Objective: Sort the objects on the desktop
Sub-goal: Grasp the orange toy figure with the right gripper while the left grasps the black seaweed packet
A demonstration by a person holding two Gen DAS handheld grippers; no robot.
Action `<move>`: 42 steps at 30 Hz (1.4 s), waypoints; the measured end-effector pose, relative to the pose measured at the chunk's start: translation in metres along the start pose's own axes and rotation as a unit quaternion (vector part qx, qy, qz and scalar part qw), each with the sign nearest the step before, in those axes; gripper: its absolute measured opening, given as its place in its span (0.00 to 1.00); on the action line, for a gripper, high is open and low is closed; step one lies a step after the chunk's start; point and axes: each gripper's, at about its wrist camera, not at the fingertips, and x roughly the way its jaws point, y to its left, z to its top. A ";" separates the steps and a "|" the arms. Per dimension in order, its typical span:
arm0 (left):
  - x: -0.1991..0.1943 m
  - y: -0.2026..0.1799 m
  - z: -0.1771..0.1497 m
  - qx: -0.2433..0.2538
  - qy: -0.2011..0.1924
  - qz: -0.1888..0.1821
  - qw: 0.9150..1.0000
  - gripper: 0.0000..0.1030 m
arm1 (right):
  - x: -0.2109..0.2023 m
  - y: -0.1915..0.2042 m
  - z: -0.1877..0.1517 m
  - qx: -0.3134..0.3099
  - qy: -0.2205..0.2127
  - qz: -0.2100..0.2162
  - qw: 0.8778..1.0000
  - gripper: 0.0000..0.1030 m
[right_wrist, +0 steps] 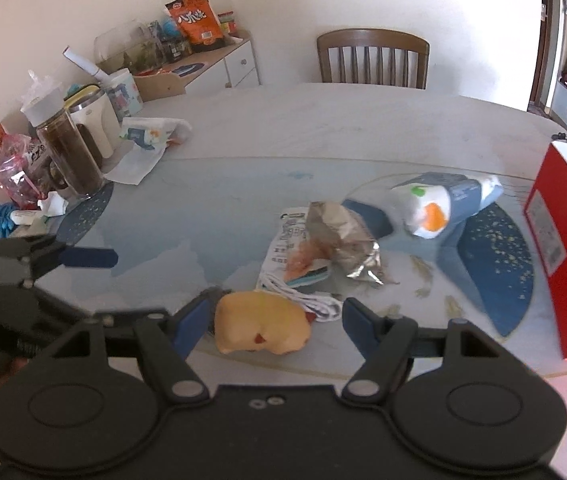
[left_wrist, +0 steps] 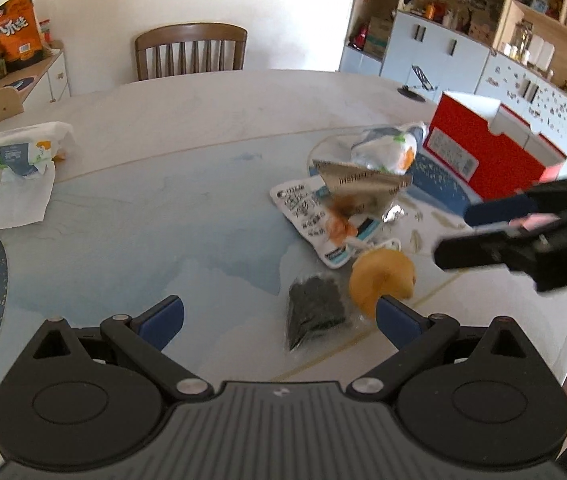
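Note:
My left gripper [left_wrist: 279, 320] stands open low over the table, nothing between its pads. A black sachet [left_wrist: 313, 312] lies just ahead of it, and a yellow bun [left_wrist: 381, 280] sits by its right fingertip. My right gripper [right_wrist: 275, 328] is open around that yellow bun [right_wrist: 261, 328]; there is a gap at the right pad. From the left wrist the right gripper [left_wrist: 453, 236] comes in from the right. Behind the bun lie a white cable [right_wrist: 307, 300], a printed white packet [right_wrist: 289, 240], a crumpled foil wrapper [right_wrist: 347, 240] and a tissue pack [right_wrist: 435, 208].
A red box [right_wrist: 563, 248] stands at the table's right edge. At the left are a second tissue pack [right_wrist: 151, 136], a dark jar [right_wrist: 71, 156], a white kettle [right_wrist: 95, 120] and snack bags. A wooden chair [right_wrist: 371, 56] stands behind the table. One left finger [right_wrist: 87, 258] shows.

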 end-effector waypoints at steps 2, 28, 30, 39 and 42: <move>0.002 0.000 -0.004 0.004 0.005 0.002 1.000 1.00 | 0.008 0.004 0.003 0.005 0.001 -0.003 1.000 0.71; 0.032 -0.016 -0.005 0.041 0.012 -0.028 0.999 1.00 | 0.037 -0.019 -0.029 0.049 0.080 -0.074 0.993 0.71; 0.037 -0.018 -0.003 0.047 0.013 -0.030 0.998 1.00 | 0.034 -0.022 -0.032 0.061 0.087 -0.071 0.992 0.71; 0.051 -0.019 0.003 0.058 0.011 -0.050 0.997 0.99 | 0.032 -0.029 -0.053 0.111 0.139 -0.068 0.982 0.71; 0.054 -0.021 0.003 0.060 0.013 -0.053 0.997 0.97 | 0.028 -0.033 -0.058 0.122 0.143 -0.068 0.980 0.71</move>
